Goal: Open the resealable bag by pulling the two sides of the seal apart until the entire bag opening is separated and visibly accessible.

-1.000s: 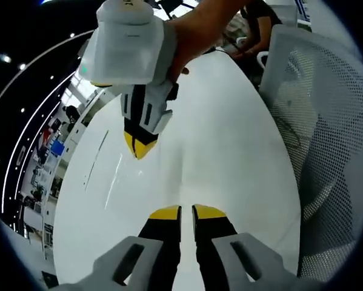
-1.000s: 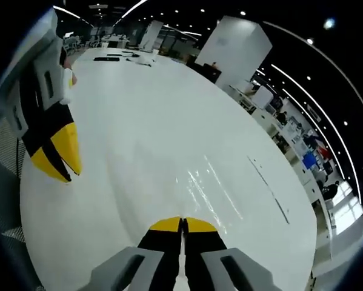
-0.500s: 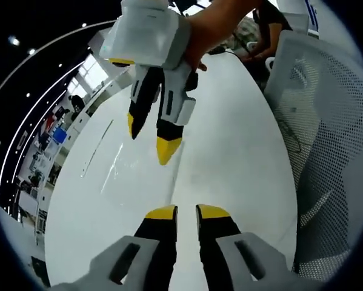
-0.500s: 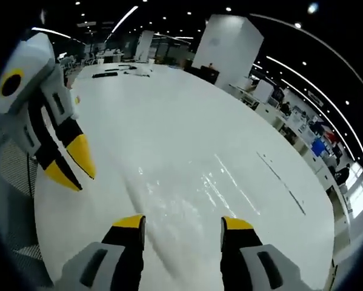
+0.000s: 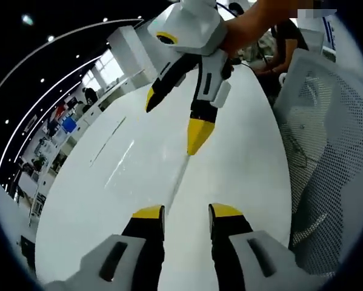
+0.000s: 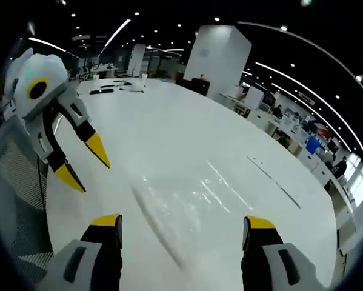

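Both grippers have spread since a moment ago: right gripper (image 6: 181, 223) wide, left gripper (image 5: 187, 210) partly, both empty. Clear bag (image 6: 169, 212) lies flat on white table (image 6: 169, 133) just ahead of the right jaws, its seal strip (image 5: 180, 176) running lengthwise away from the left gripper, between the two.

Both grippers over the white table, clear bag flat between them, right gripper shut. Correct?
Not quite: the right gripper is open, its jaws spread wide in the right gripper view. The rest holds: both grippers hover over the white table, left gripper open too, the clear bag flat between them.
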A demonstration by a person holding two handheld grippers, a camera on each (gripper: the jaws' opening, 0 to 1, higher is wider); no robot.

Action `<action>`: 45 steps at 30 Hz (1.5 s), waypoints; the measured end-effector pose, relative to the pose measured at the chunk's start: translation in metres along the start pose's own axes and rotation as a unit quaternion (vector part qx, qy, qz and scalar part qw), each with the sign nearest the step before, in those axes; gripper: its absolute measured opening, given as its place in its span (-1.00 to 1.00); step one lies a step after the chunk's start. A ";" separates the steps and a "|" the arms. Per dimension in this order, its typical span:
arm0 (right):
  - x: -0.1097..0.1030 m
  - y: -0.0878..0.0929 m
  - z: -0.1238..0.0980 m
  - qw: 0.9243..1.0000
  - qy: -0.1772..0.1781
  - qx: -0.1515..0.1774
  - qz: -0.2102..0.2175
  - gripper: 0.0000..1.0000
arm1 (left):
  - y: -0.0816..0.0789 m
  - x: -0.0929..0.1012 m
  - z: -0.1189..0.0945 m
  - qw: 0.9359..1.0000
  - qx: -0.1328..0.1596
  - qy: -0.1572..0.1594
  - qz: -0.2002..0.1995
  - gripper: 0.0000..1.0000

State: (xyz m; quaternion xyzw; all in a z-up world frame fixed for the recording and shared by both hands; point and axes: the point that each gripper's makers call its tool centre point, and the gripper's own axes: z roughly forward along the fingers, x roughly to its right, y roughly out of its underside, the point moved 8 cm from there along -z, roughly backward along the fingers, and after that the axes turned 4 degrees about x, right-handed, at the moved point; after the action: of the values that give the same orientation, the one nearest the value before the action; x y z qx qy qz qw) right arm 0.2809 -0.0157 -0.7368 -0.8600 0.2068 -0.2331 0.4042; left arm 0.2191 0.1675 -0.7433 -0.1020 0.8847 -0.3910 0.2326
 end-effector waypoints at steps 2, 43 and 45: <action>-0.001 0.001 -0.003 1.000 0.005 0.001 0.002 0.72 | 0.004 0.002 -0.003 1.000 -0.004 0.000 -0.013 -0.30; -0.069 0.054 -0.088 0.975 0.043 0.064 0.208 0.99 | 0.048 0.042 -0.044 0.981 0.001 -0.088 -0.171 0.66; -0.068 0.053 -0.087 0.973 0.046 0.071 0.215 0.99 | 0.048 0.040 -0.046 0.979 0.000 -0.097 -0.179 0.64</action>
State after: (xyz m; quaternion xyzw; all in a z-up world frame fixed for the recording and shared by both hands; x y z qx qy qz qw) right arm 0.1676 -0.0617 -0.7453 -0.7527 0.3882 -0.1936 0.4952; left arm 0.1620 0.2151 -0.7647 -0.2960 0.8253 -0.4149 0.2433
